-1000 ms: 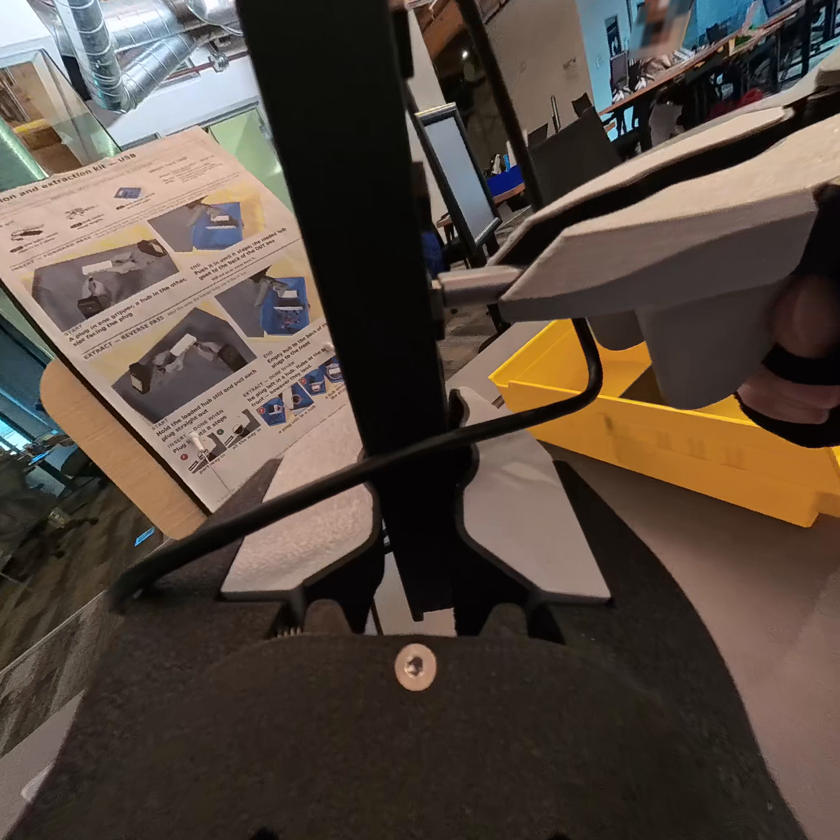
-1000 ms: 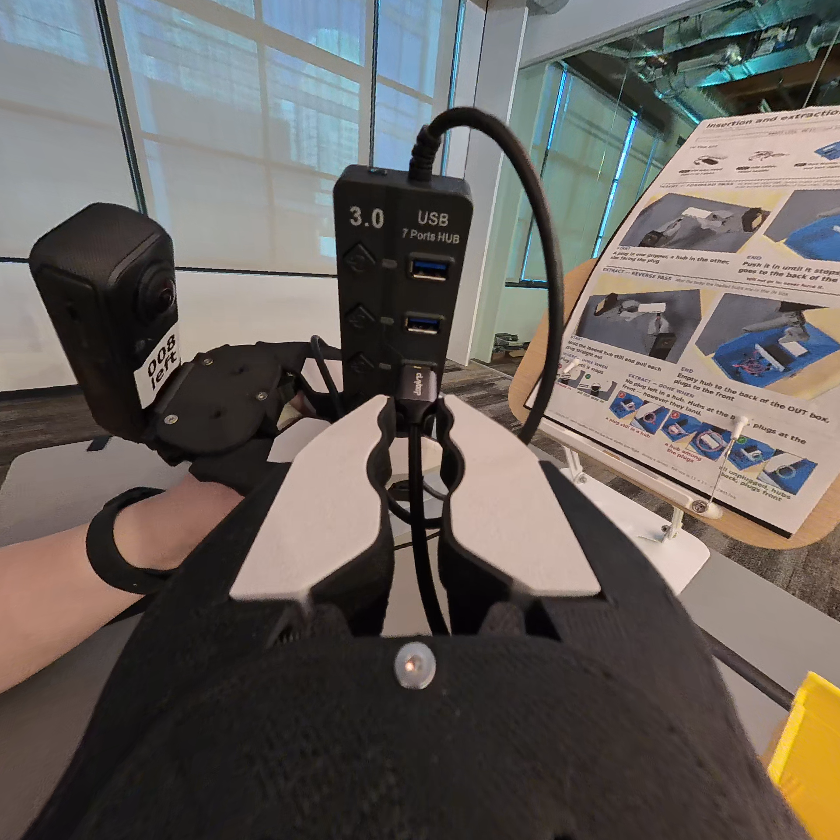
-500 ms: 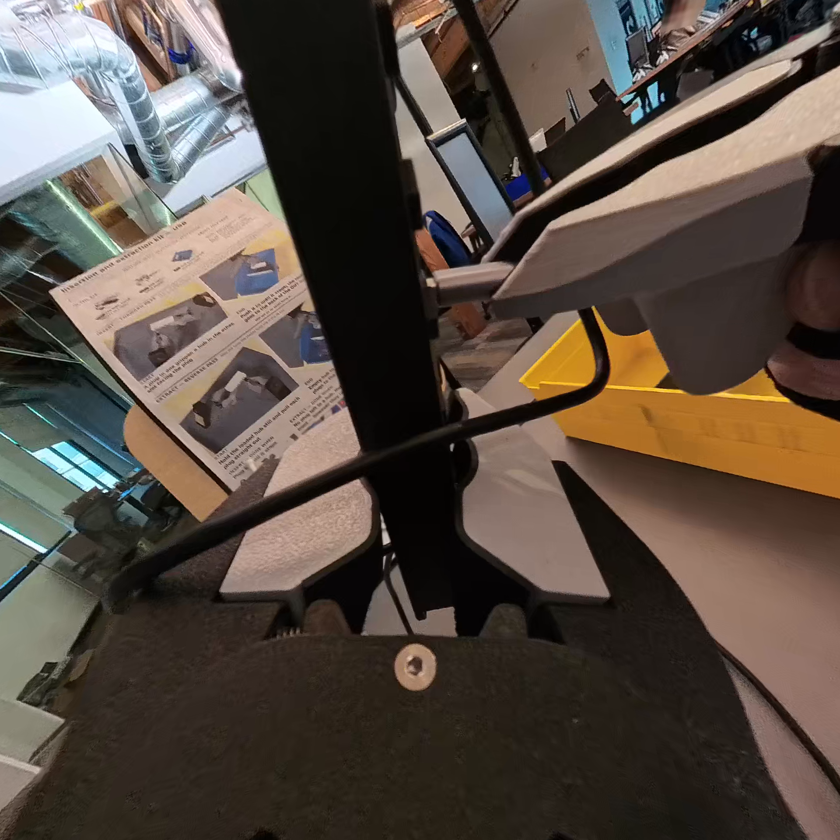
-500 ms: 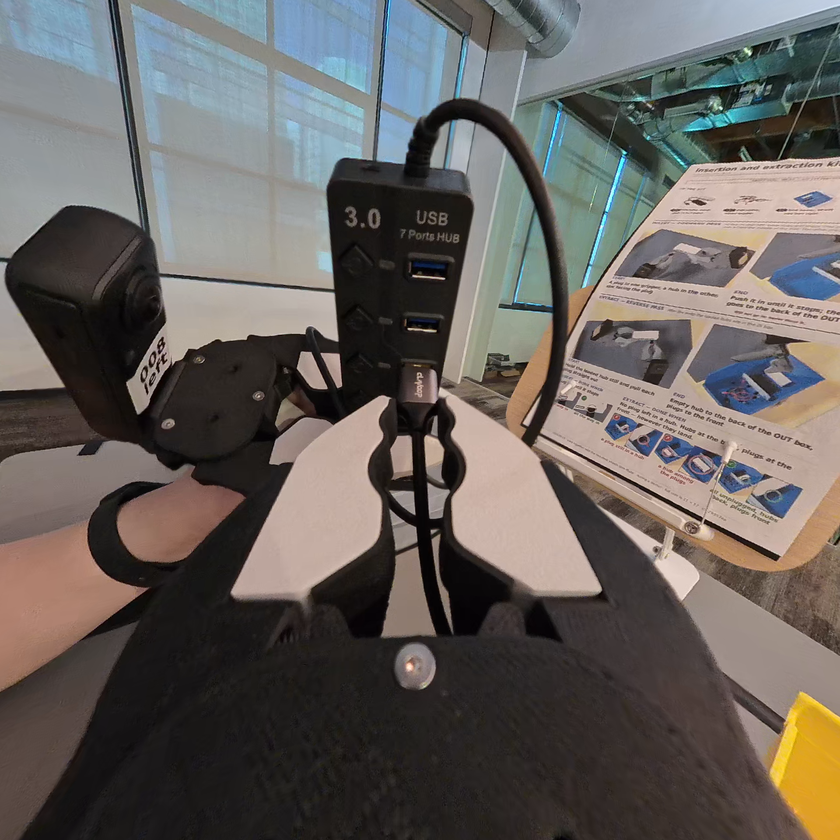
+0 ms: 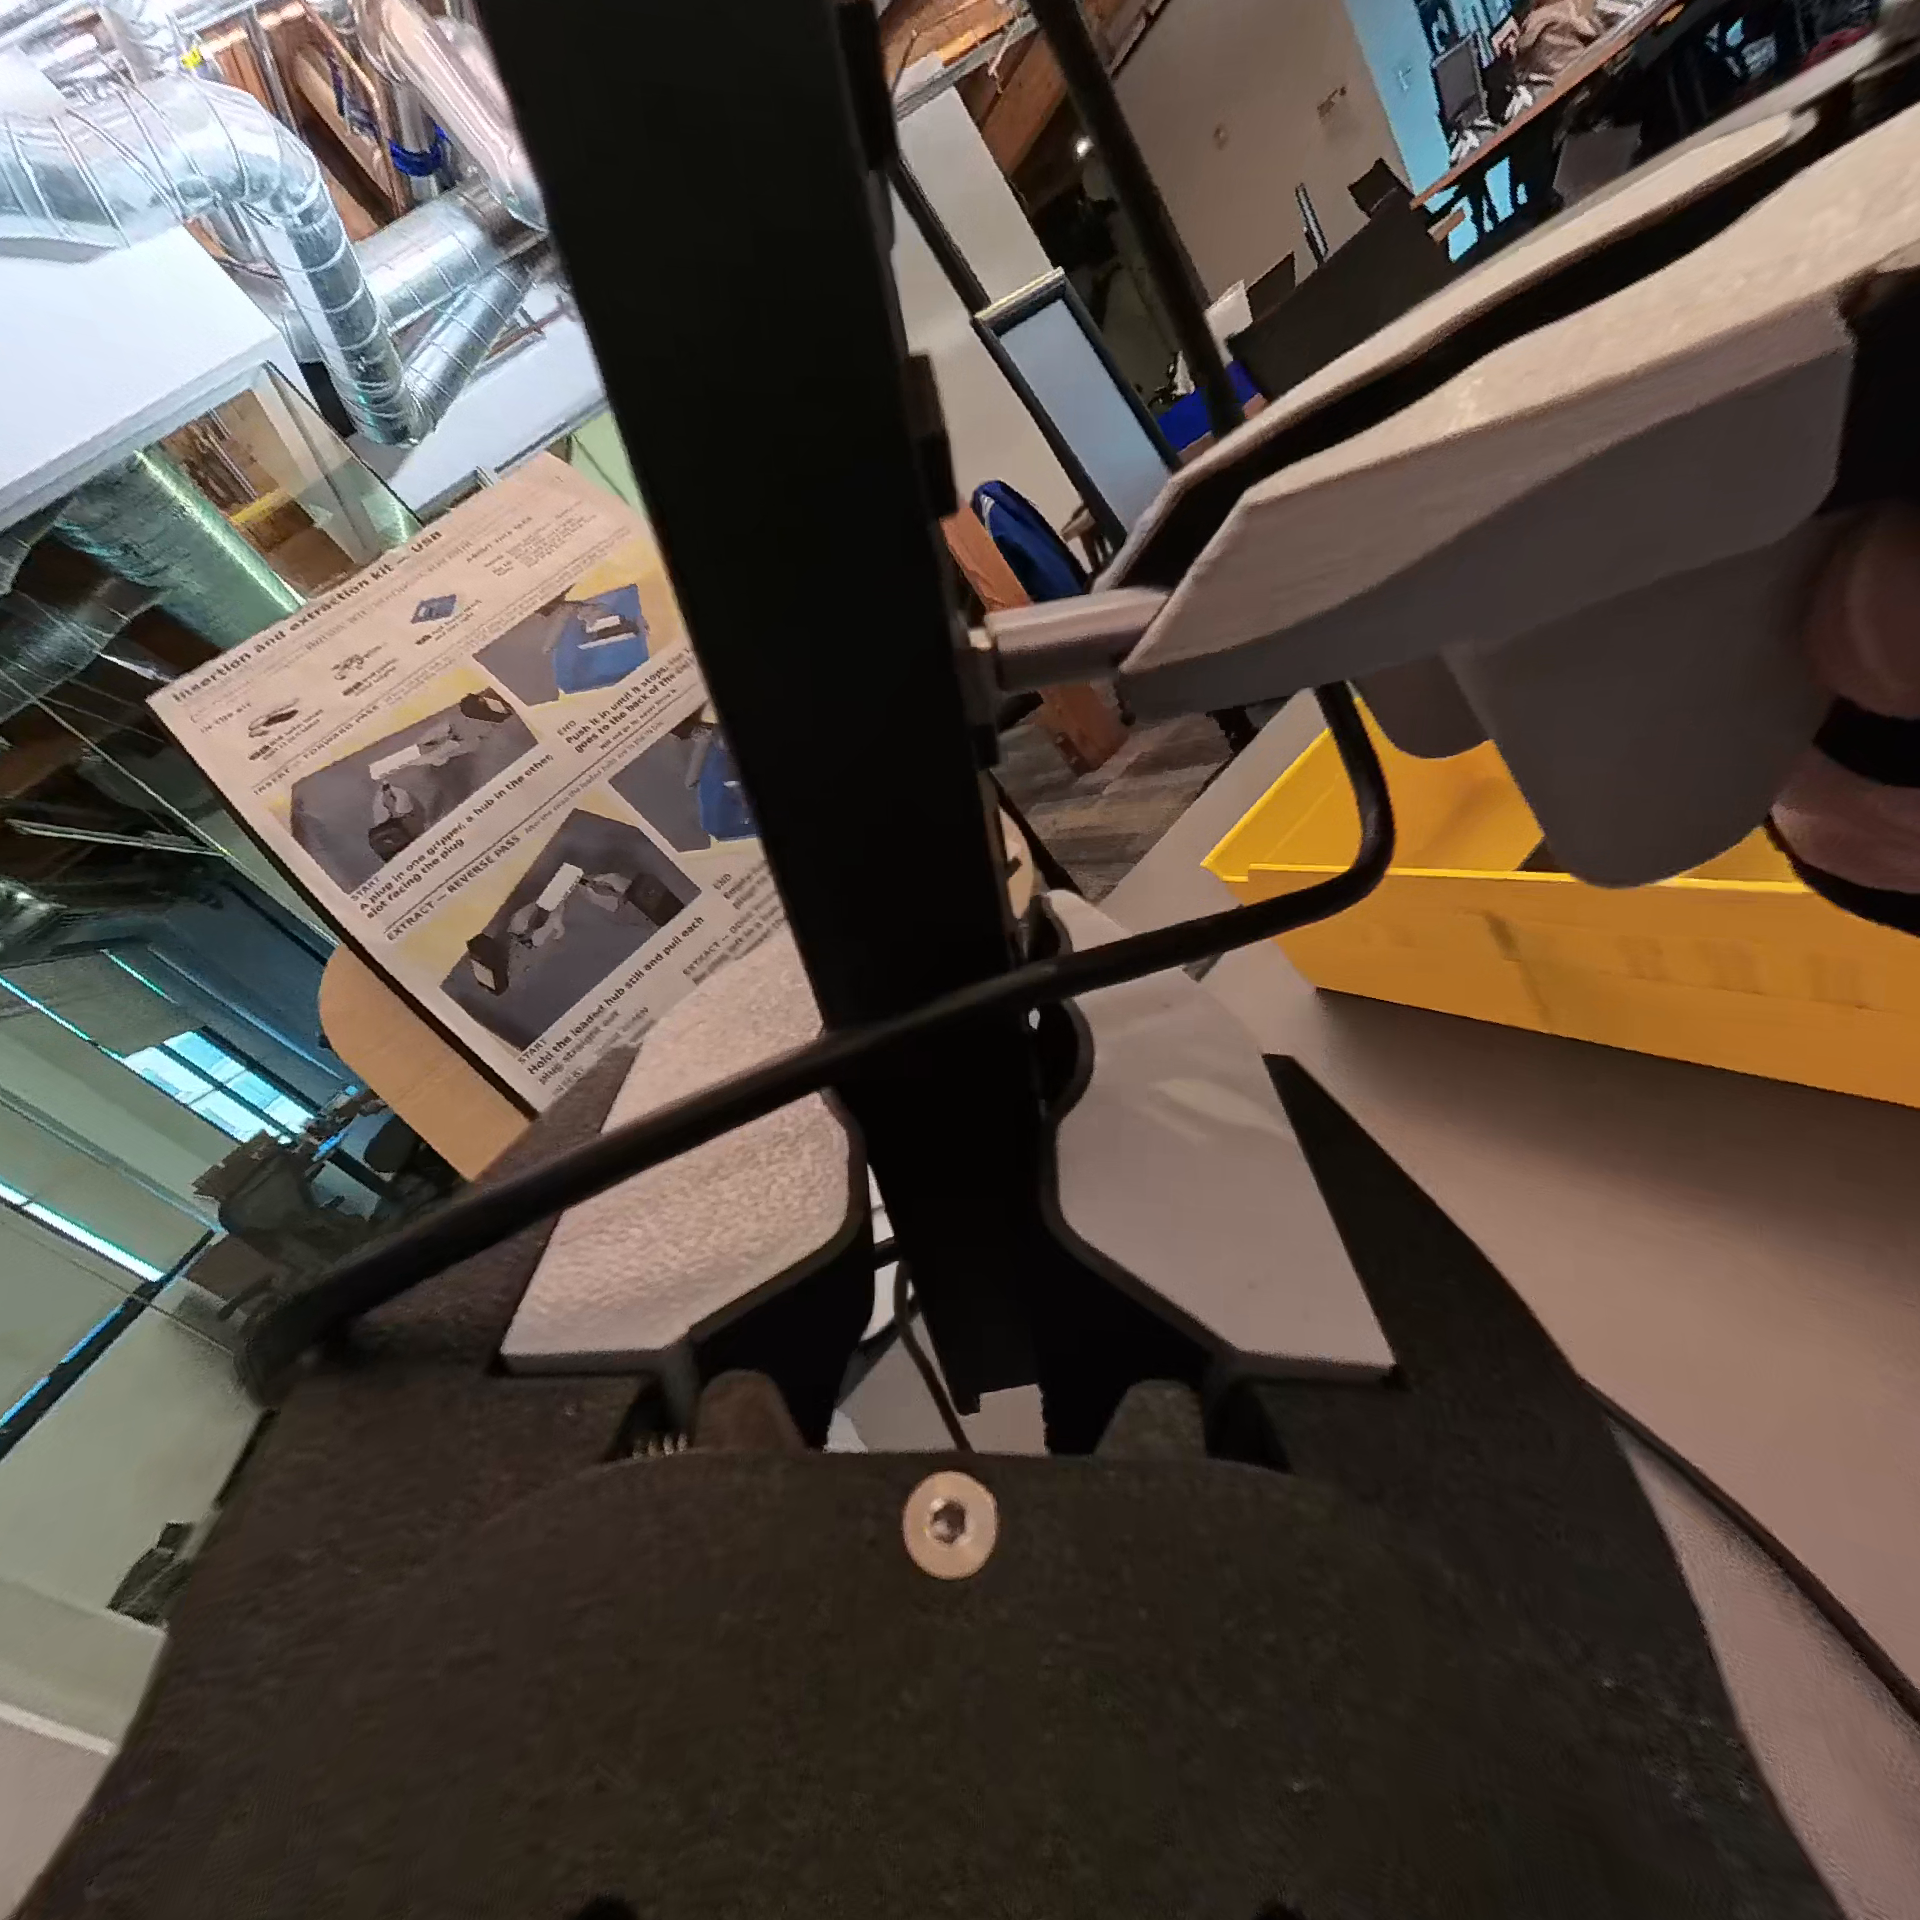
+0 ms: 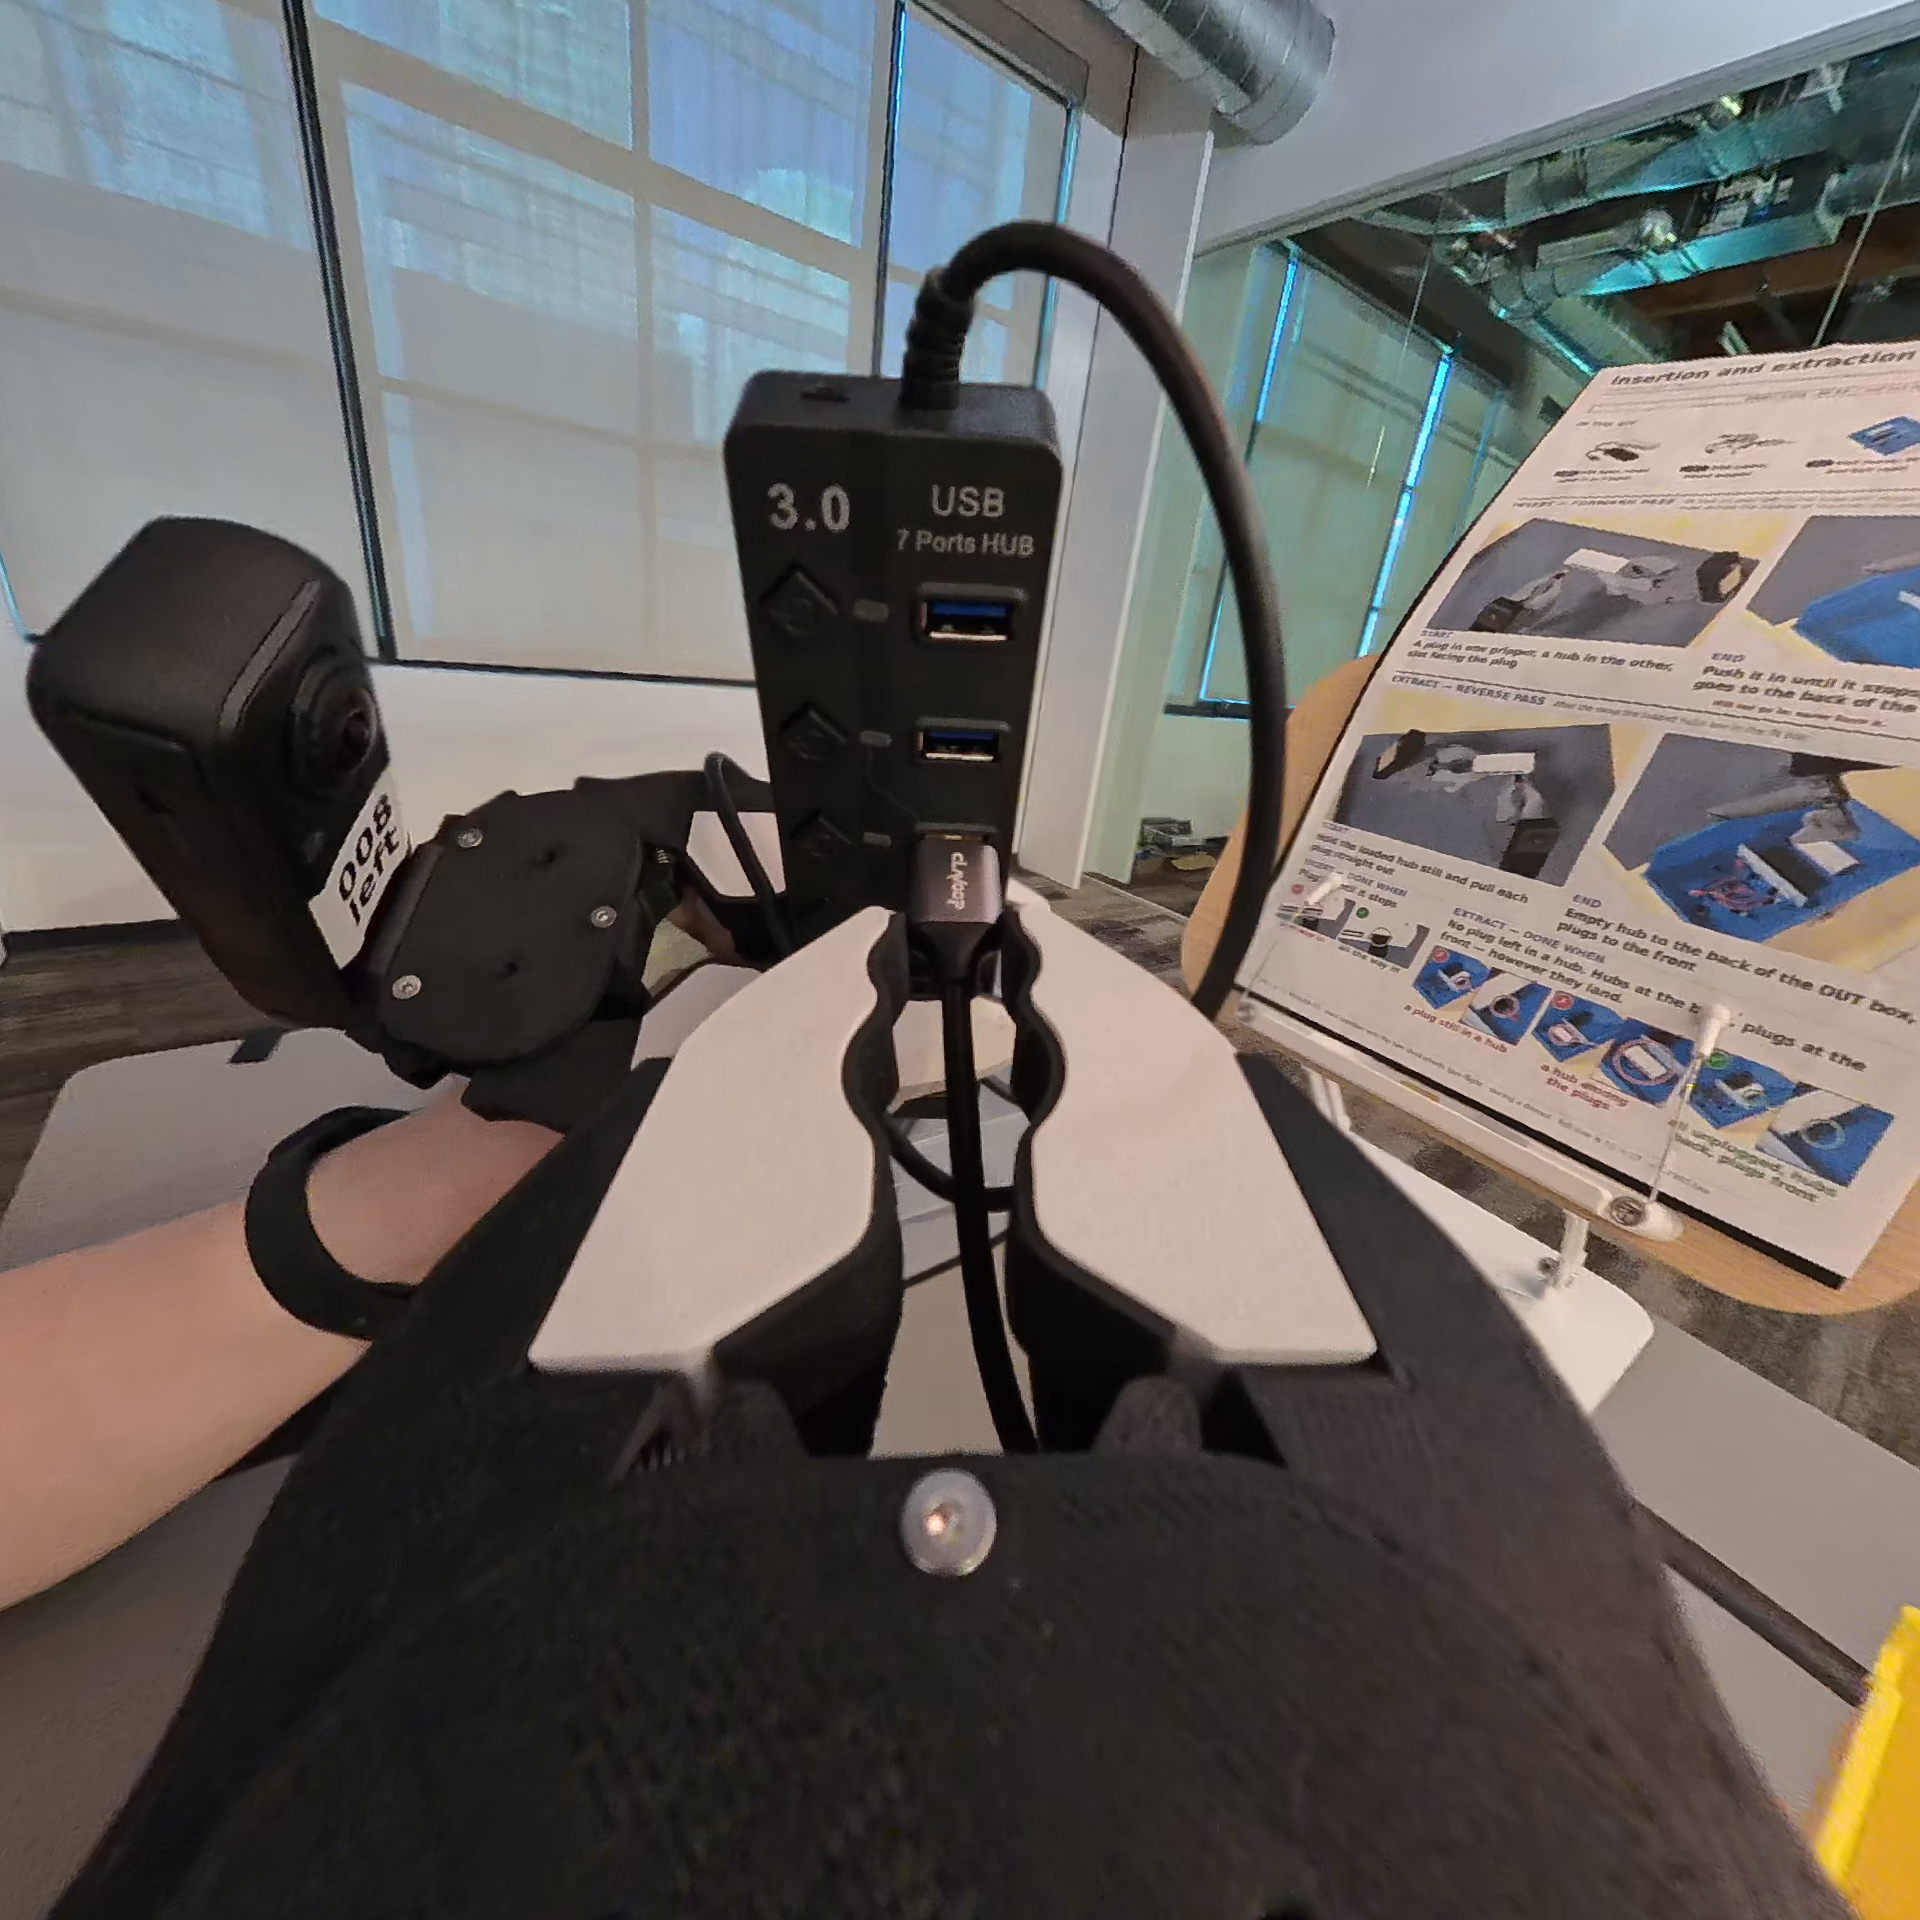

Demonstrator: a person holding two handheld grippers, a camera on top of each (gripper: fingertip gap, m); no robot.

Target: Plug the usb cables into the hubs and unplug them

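My left gripper (image 5: pixel 951 1122) clamps the black hub (image 6: pixel 894 644) upright, its cord looping over the top. My right gripper (image 6: pixel 951 935) pinches the grey plug (image 6: pixel 954 883), seated in the hub's third port down. Next I'd judge a straight pull or push. Since a second ago, the instruction sheet (image 6: pixel 1621 810) behind the hub sits lower.

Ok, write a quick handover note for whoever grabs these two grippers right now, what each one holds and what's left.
Left gripper: shut on the black USB hub, held upright.
Right gripper: shut on the grey USB plug.
The plug sits in the hub's third port from the top; the two ports above are empty. How deep it sits cannot be told.
Yellow bin lies on the table to the right.
Left: confirm the plug is fully home, then pull it straight out while the hub is held still.
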